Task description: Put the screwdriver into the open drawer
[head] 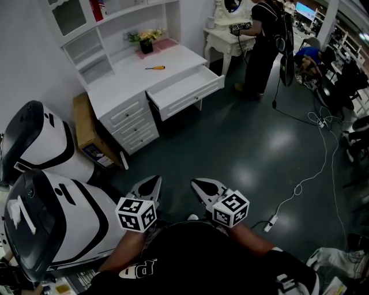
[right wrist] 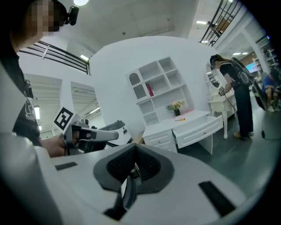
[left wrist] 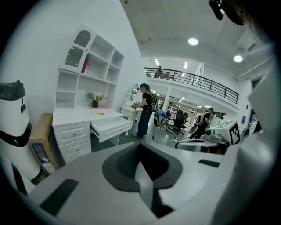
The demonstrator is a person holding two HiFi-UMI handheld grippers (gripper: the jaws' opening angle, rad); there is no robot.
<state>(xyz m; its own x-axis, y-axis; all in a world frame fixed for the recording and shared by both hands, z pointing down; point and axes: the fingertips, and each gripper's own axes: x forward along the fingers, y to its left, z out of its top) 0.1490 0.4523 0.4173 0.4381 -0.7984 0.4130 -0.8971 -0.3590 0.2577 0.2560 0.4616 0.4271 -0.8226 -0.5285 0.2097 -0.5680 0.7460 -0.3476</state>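
Two grippers low in the head view, held side by side just apart. Left gripper (head: pixel 155 180) has its jaws together, nothing between. Right gripper (head: pixel 196 184) also has its jaws pressed together, nothing between. Both are well away from the furniture, over dark green floor (head: pixel 242 150).

Orange-handled screwdriver (head: pixel 155 68) lies flat on top of the white wooden desk (head: pixel 124 86), behind the open drawer and apart from it. It is not in any container.

Long white open drawer (head: pixel 187 91) is pulled out from under the desktop, right of the pedestal. What shows of its inside is plain white board. The stack of white closed drawers (head: pixel 134 124) in the left pedestal is pushed in, contents hidden.

White shelf hutch (head: pixel 86 43) sits on the back of the desk, with several open compartments. A thin red book (head: pixel 97 8) stands upright in an upper one; the others look bare as far as can be seen. Small dark pot of yellow flowers (head: pixel 146 41) stands on the desktop at the back, touching a pink mat (head: pixel 161 46).

Brown cardboard box (head: pixel 89 129) stands on edge against the desk's left side, closed. Beside it are two large white-and-black rounded pods (head: pixel 63 213).

Person in dark clothes (head: pixel 262 40) stands at a white dressing table (head: pixel 222 37), far right of the desk.
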